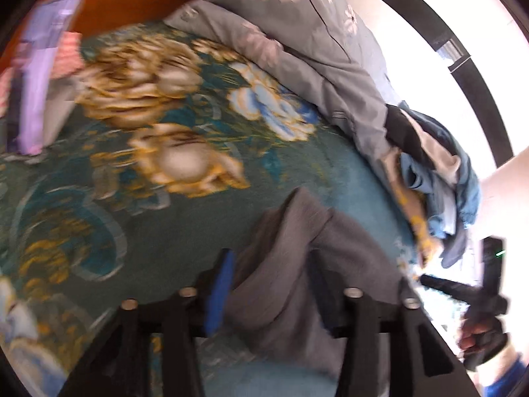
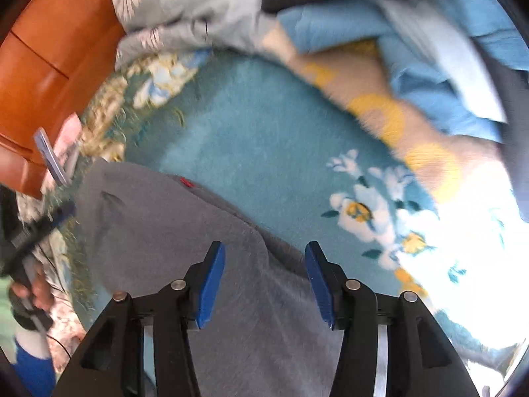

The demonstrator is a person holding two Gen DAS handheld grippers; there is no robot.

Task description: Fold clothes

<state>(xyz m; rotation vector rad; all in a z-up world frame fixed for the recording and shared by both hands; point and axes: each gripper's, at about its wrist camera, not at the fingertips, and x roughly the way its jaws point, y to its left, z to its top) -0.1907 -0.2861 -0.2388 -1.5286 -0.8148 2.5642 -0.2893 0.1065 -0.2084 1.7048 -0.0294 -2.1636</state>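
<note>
At lower centre, the left gripper [image 1: 267, 284] clenches a bunched fold of soft grey garment [image 1: 291, 264]. The right gripper [image 2: 264, 279] hangs released, blue pads wide apart above the same grey garment [image 2: 158, 231]. Beyond lies the fuzzy teal floral blanket [image 2: 251, 125], with crumpled blue clothes [image 2: 413, 43] at upper right.

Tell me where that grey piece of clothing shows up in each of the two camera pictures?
Left wrist view: the grey garment is at bottom centre, bunched between the left gripper fingers.
Right wrist view: it spreads across the lower left, under the open right gripper.
Shared landmark: the teal flowered blanket.
</note>
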